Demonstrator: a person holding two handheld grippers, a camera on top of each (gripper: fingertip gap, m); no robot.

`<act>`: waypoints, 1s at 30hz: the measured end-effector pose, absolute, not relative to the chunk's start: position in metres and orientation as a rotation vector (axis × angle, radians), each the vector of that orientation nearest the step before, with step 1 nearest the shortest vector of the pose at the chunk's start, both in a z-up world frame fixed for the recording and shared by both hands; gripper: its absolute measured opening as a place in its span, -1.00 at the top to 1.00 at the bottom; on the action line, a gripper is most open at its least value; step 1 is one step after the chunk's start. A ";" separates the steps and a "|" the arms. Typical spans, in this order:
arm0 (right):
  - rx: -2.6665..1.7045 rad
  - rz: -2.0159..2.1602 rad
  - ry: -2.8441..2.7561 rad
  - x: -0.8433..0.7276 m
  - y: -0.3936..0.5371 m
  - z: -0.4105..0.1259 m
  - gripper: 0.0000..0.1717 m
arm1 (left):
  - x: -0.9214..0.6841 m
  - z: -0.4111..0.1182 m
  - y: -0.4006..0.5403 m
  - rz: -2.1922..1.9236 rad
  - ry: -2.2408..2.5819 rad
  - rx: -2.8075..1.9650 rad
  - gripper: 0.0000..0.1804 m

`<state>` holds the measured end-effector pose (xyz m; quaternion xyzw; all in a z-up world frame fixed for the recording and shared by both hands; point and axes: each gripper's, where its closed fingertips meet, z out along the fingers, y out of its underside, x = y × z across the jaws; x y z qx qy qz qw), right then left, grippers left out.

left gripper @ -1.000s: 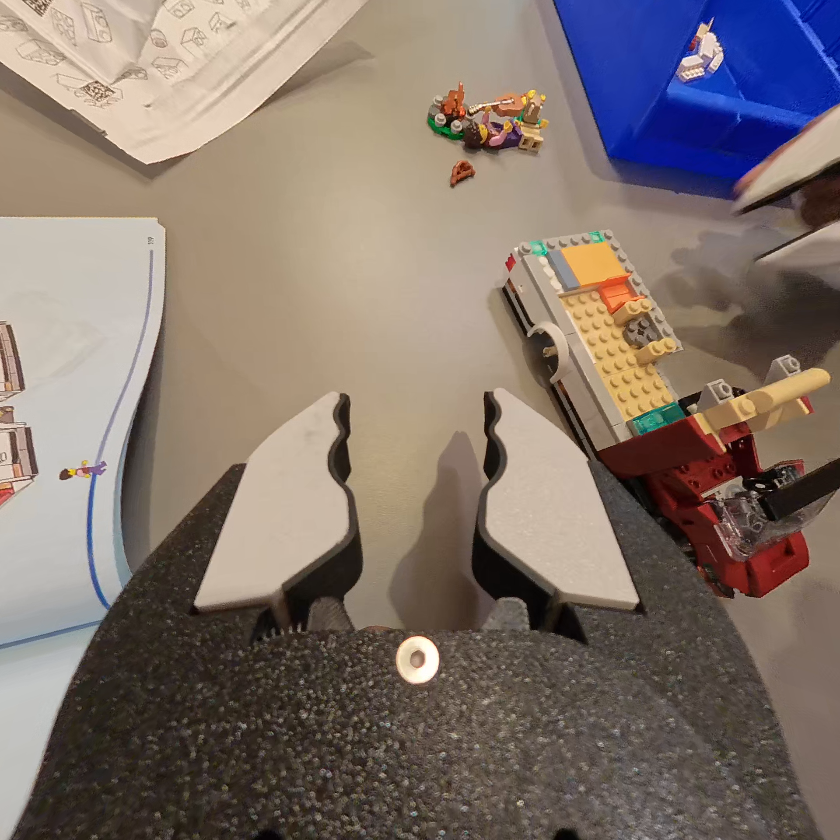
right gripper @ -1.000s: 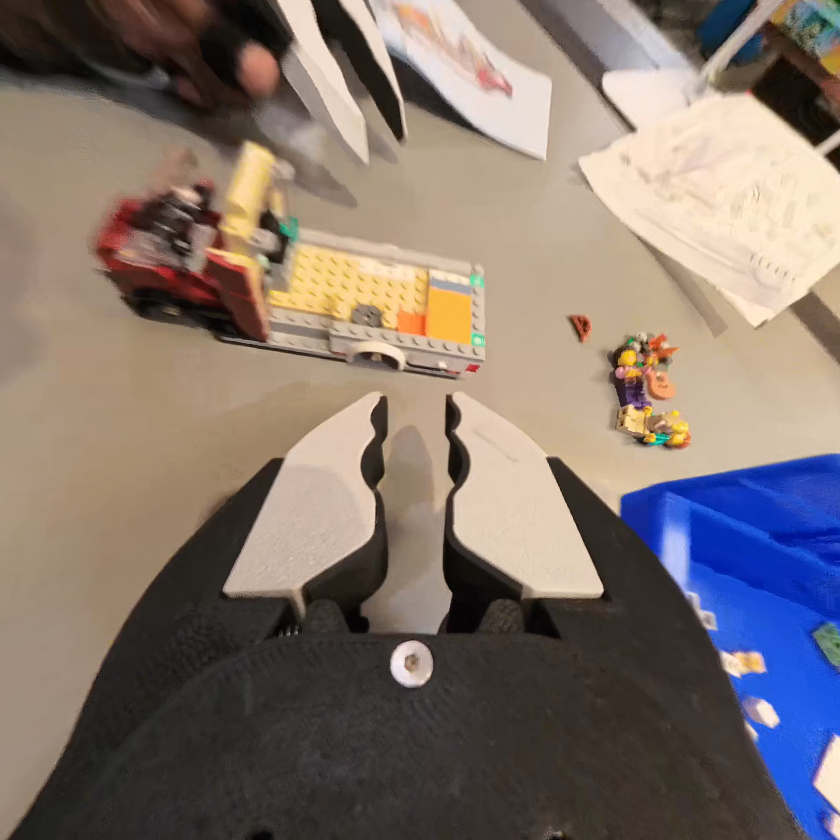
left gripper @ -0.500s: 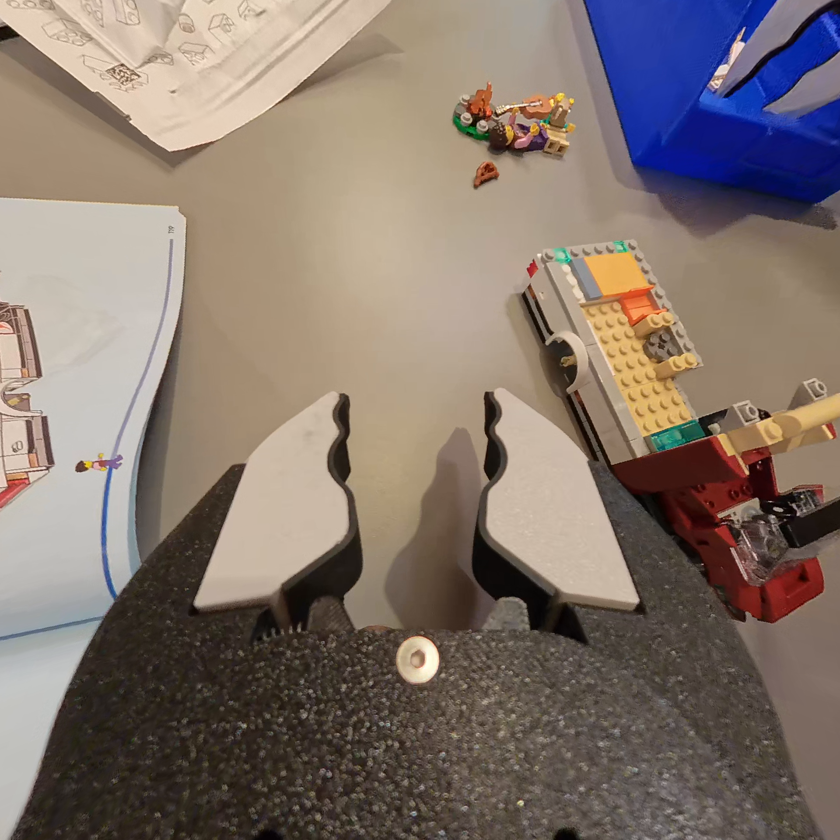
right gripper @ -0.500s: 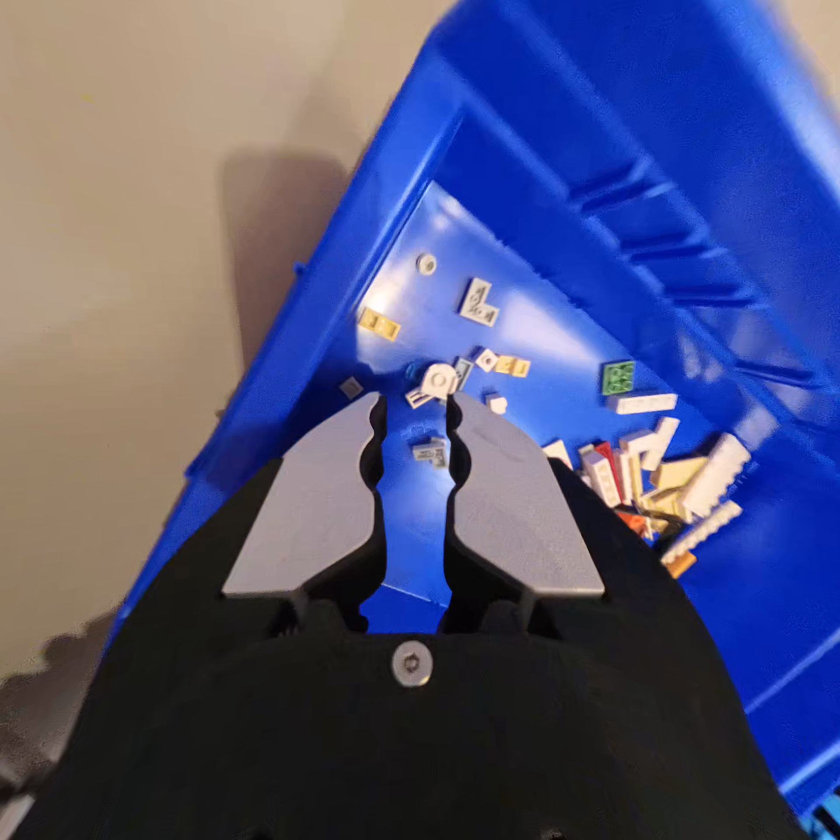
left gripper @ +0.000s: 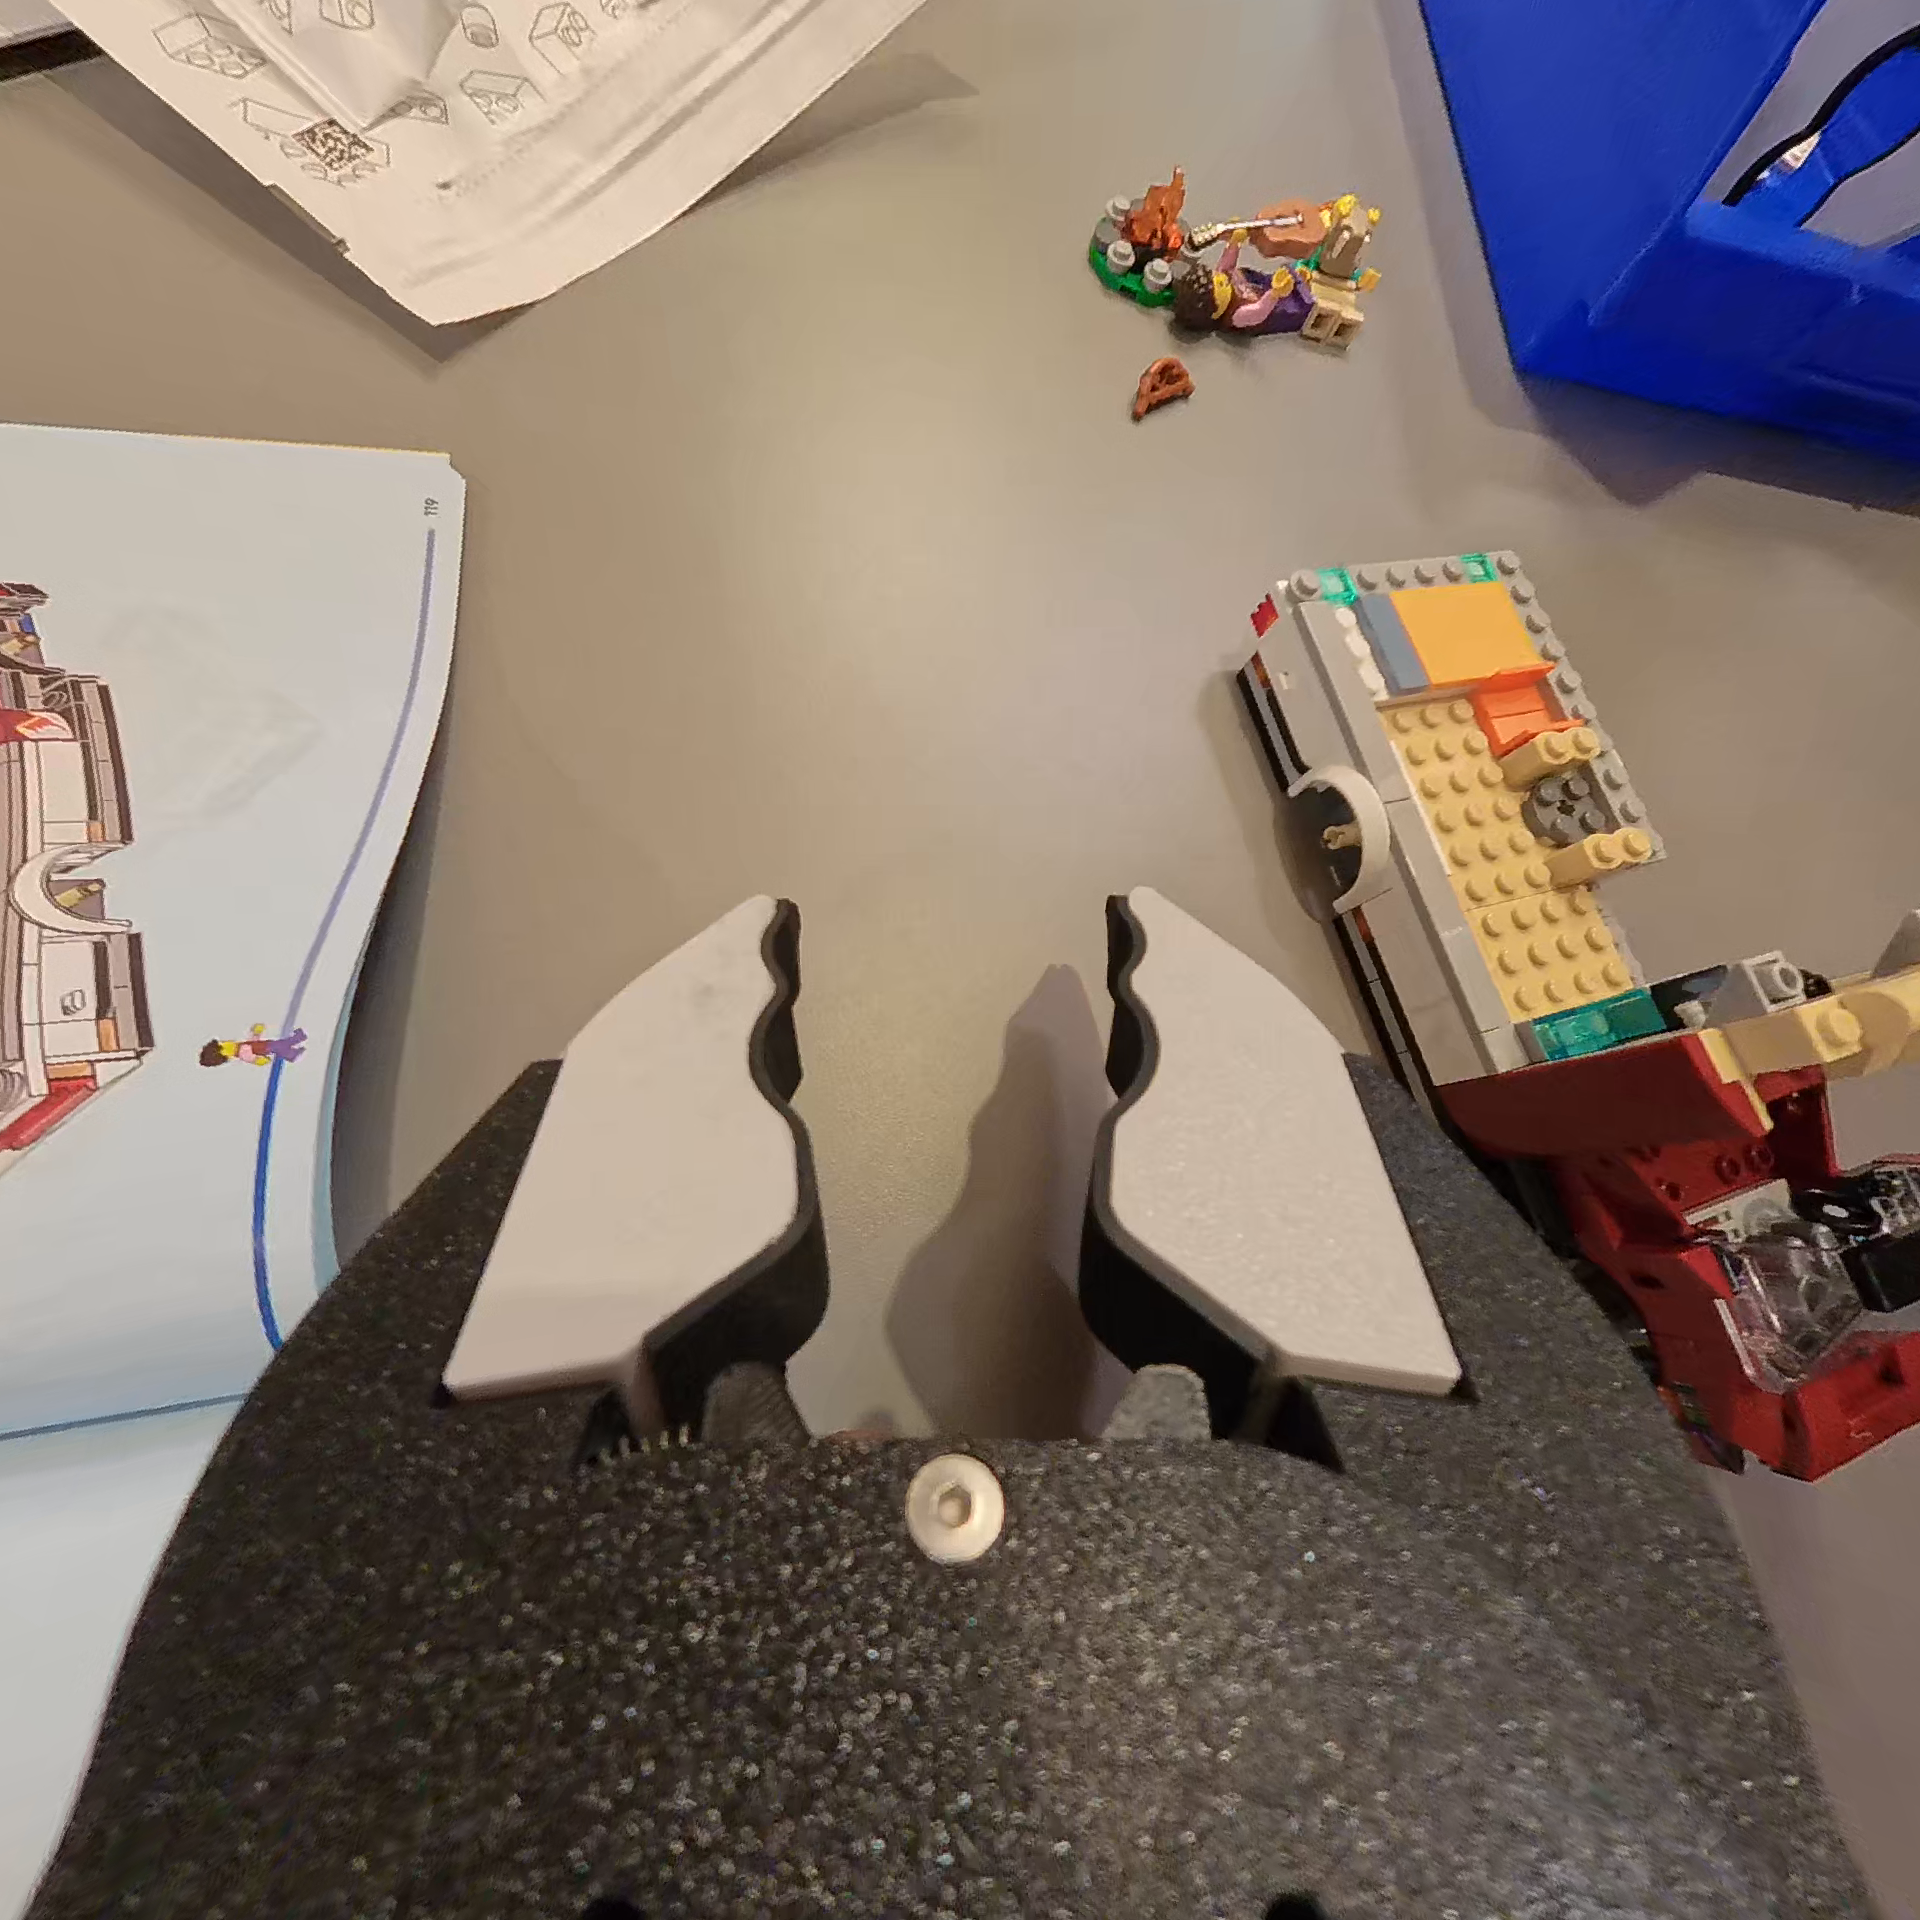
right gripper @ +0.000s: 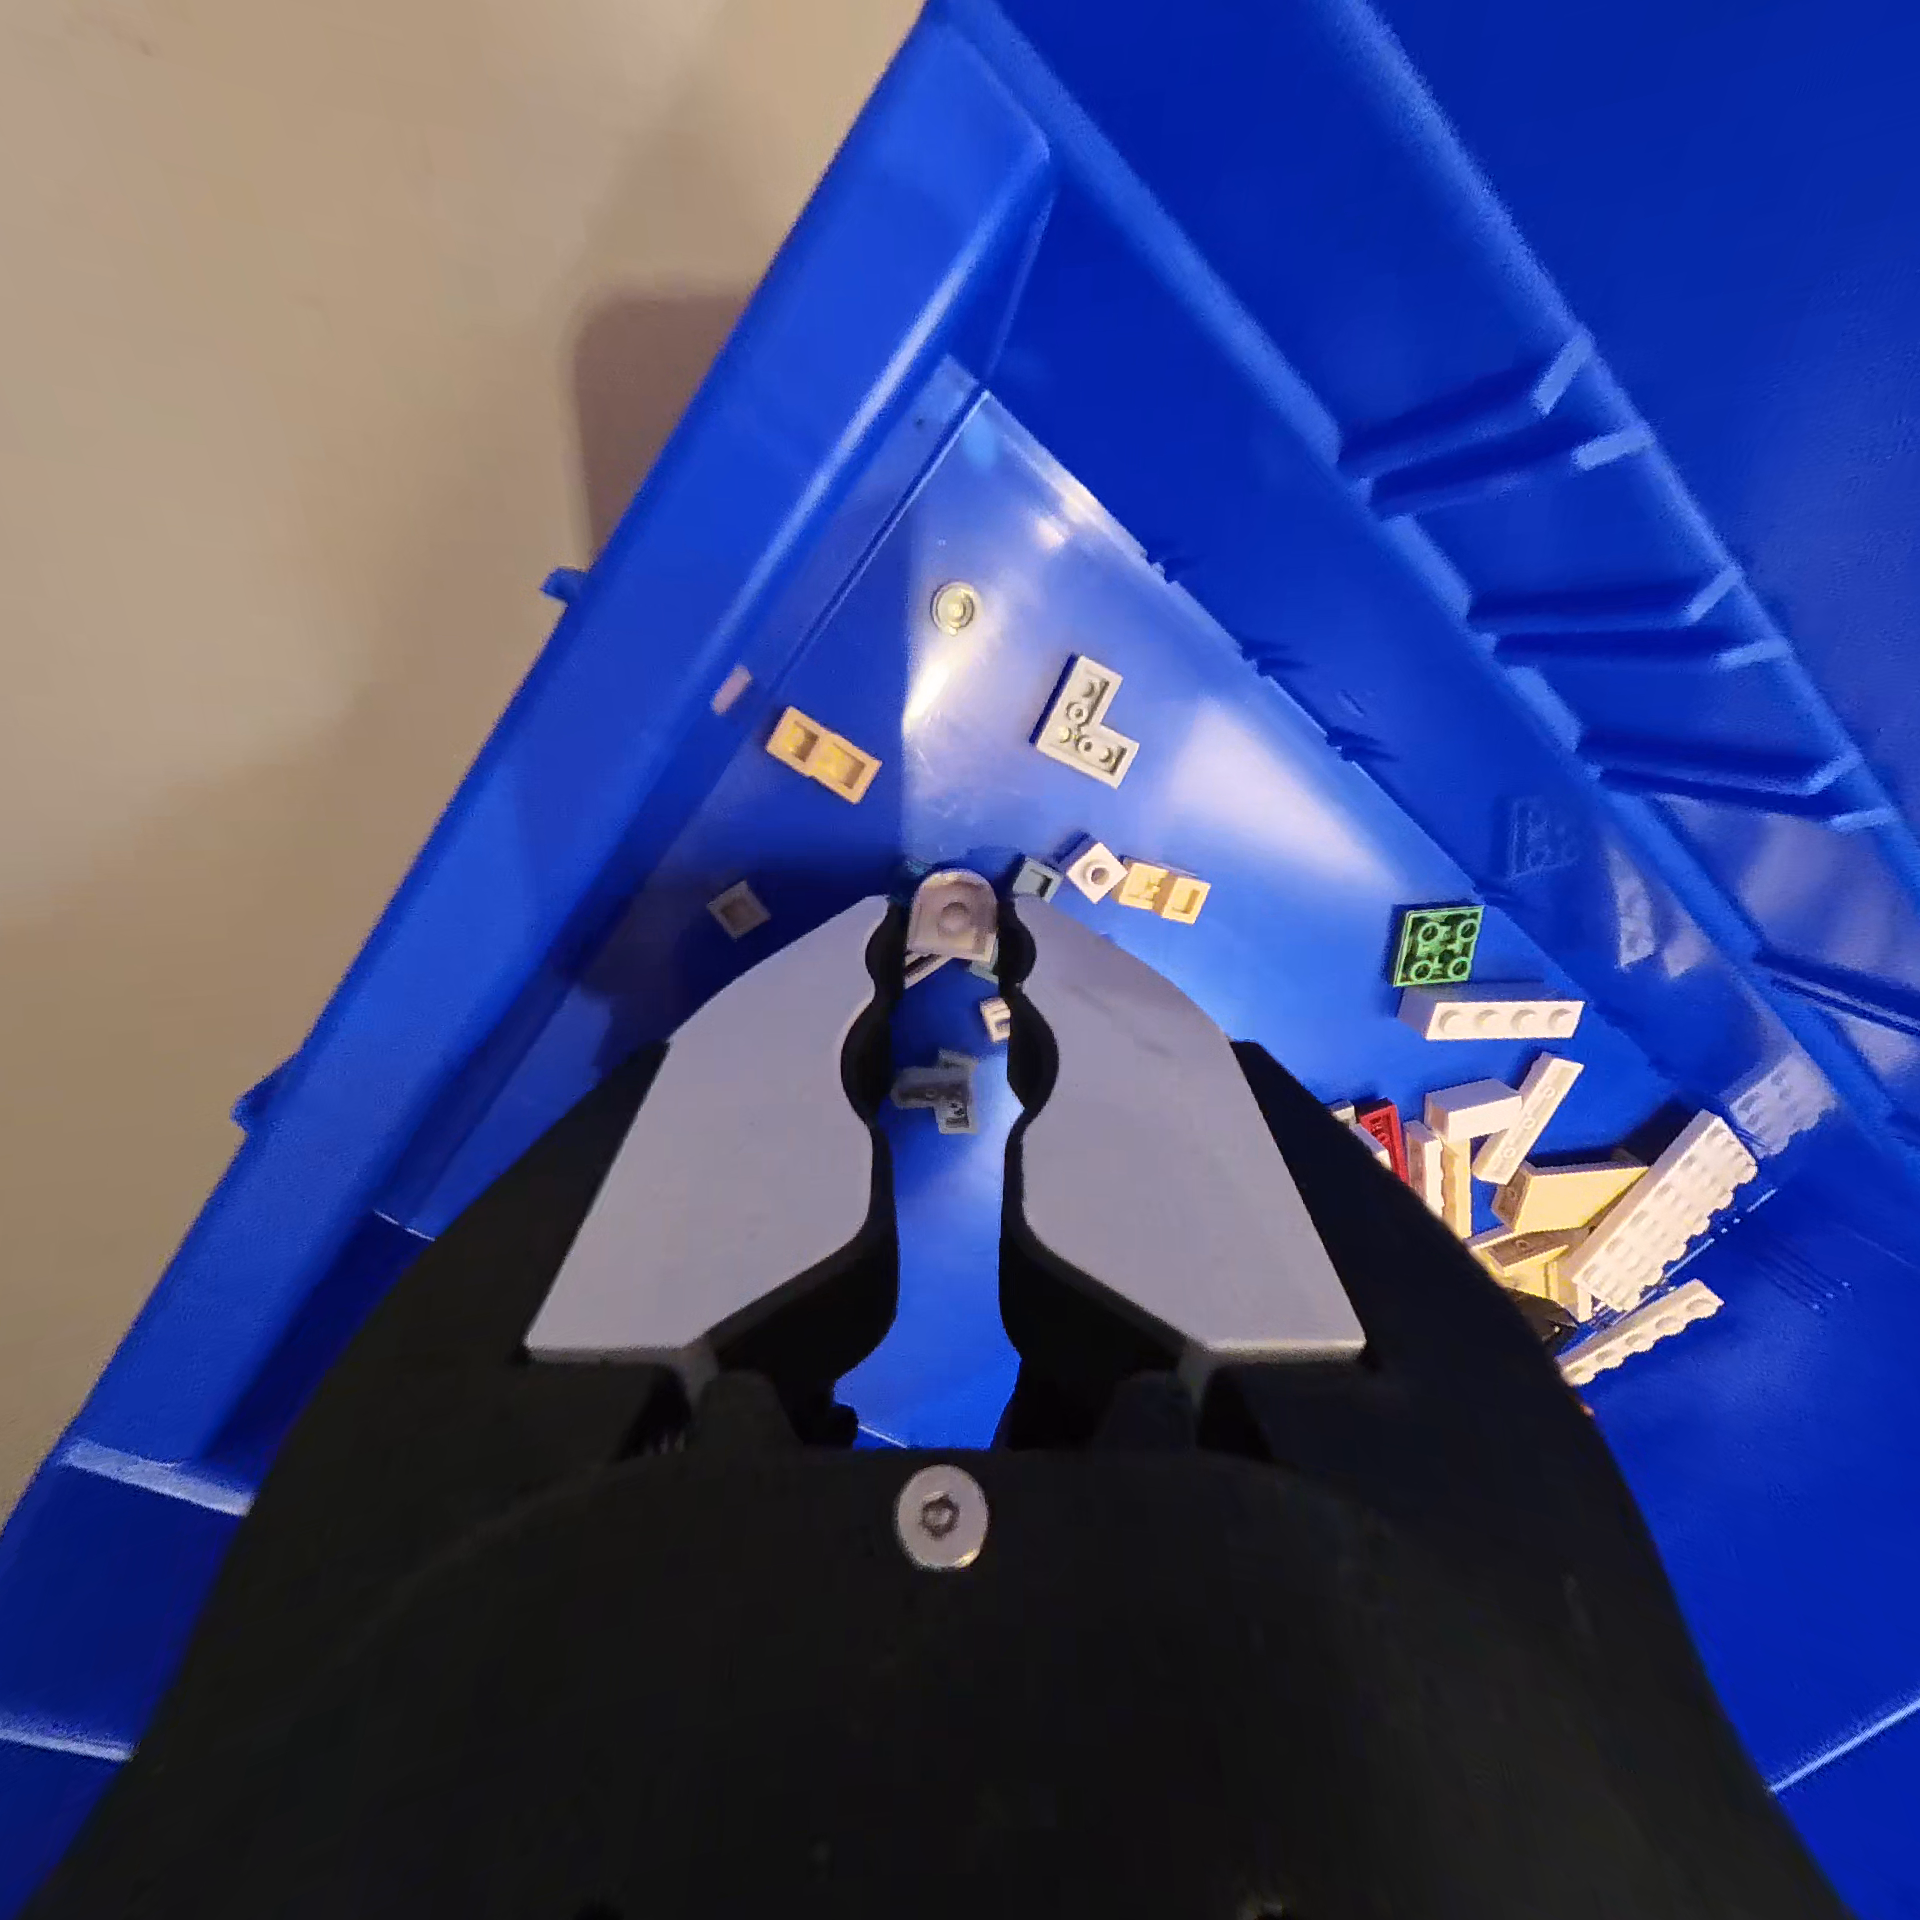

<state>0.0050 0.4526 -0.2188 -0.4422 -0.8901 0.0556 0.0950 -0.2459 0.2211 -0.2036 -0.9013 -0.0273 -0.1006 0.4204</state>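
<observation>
Right gripper [right gripper: 951, 940] reaches down into blue bin [right gripper: 1195, 260], jaws narrow, clamped at the tips on a small grey rounded plate [right gripper: 951, 925]. Risk: shallow tip hold, so the plate may twist loose; loose bricks [right gripper: 1507, 1174] lie at 3 o'clock. Left gripper [left gripper: 951, 935] hovers level over the worktop [left gripper: 831, 623], jaws wide, empty; brick vehicle [left gripper: 1507, 883] at 2 o'clock.
</observation>
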 end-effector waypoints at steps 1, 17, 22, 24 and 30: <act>-1.300 0.169 -2.643 0.005 0.452 -0.218 0.80 | -0.246 -0.204 0.221 -0.253 -0.069 -2.258 0.36; -0.747 0.244 -1.962 -0.095 0.347 -0.088 0.80 | -0.213 -0.151 0.226 -0.584 0.018 -1.985 0.47; -0.461 0.229 -1.750 -0.147 0.277 -0.086 0.80 | -0.173 -0.110 0.217 -0.688 0.222 -1.829 0.54; -0.358 0.212 -1.691 -0.165 0.253 -0.090 0.80 | -0.164 -0.106 0.215 -0.695 0.245 -1.806 0.55; -0.168 0.214 -1.620 -0.194 0.208 -0.098 0.80 | -0.173 -0.104 0.212 -0.653 0.184 -1.782 0.63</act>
